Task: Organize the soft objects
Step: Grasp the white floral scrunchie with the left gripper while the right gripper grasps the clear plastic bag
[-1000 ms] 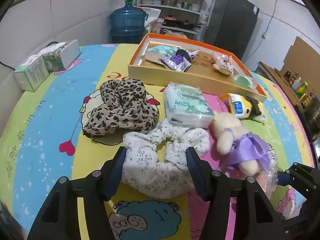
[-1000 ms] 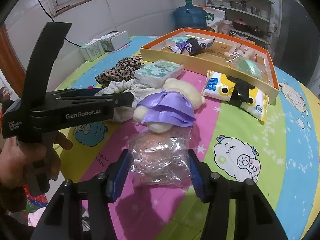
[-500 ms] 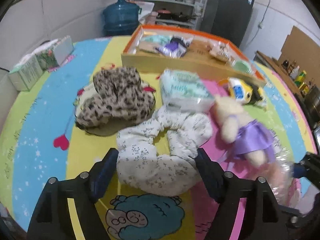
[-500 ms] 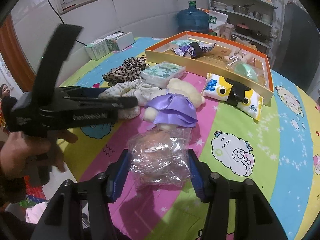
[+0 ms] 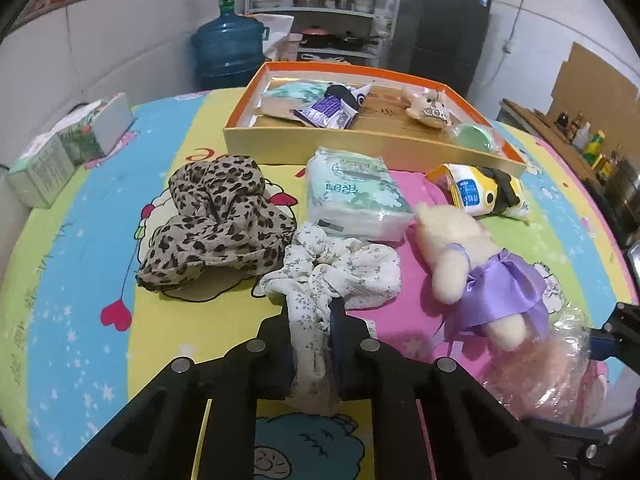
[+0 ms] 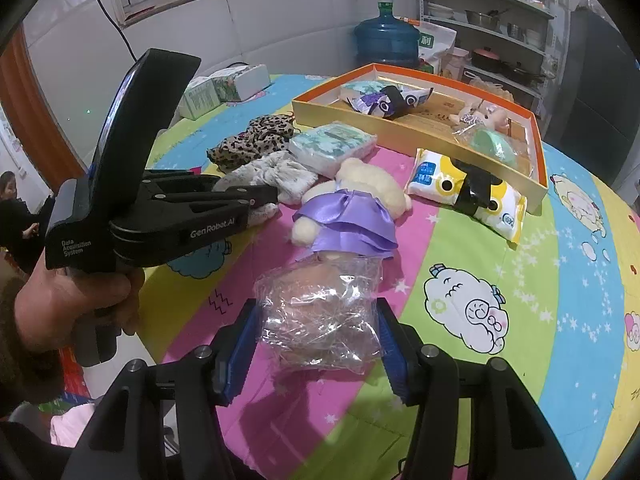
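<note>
My left gripper (image 5: 314,314) is closing tight on the near part of a white floral scrunchie (image 5: 344,268), and the cloth is pinched between its pads. The rest of the scrunchie lies on the cartoon tablecloth. In the right wrist view the left gripper (image 6: 262,200) is held by a hand at the left. My right gripper (image 6: 316,320) is shut on a crinkly clear plastic bag (image 6: 320,304) holding something pinkish, its blue pads against both sides. An orange-rimmed box (image 5: 360,148) stands at the far side with a few soft items inside.
A leopard scrunchie (image 5: 216,216), a tissue pack (image 5: 356,196), a plush toy in a purple dress (image 5: 472,264) and a yellow wipes pack (image 5: 480,192) lie between me and the box. Tissue boxes (image 5: 68,144) stand far left. A water jug (image 5: 228,52) stands behind the table.
My left gripper's jaws, wide around the white scrunchie before, have closed and bunched its cloth between them. The right gripper and its bag have stayed in place.
</note>
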`<act>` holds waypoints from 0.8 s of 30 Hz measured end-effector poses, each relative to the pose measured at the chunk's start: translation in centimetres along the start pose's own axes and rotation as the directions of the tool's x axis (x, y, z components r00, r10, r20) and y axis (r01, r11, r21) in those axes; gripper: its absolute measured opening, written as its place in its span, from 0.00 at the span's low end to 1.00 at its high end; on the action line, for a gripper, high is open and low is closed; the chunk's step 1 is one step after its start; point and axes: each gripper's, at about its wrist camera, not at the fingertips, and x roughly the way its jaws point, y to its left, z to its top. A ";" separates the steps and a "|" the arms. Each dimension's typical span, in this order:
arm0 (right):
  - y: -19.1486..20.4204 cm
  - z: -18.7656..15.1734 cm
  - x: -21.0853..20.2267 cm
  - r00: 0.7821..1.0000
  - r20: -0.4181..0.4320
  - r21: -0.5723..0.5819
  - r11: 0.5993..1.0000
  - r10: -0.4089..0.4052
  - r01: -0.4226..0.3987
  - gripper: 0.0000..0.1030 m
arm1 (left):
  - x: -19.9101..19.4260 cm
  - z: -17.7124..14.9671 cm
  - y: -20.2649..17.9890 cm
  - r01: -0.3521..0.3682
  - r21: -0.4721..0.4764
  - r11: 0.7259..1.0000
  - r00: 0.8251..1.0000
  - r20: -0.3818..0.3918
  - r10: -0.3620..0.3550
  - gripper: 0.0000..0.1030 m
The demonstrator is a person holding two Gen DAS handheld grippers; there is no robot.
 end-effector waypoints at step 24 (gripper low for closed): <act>-0.6 0.4 -5.0 0.998 0.058 -0.014 0.999 -0.028 0.029 0.54 | -8.8 4.0 -1.8 0.060 0.005 0.998 0.993 0.100 -0.060 0.11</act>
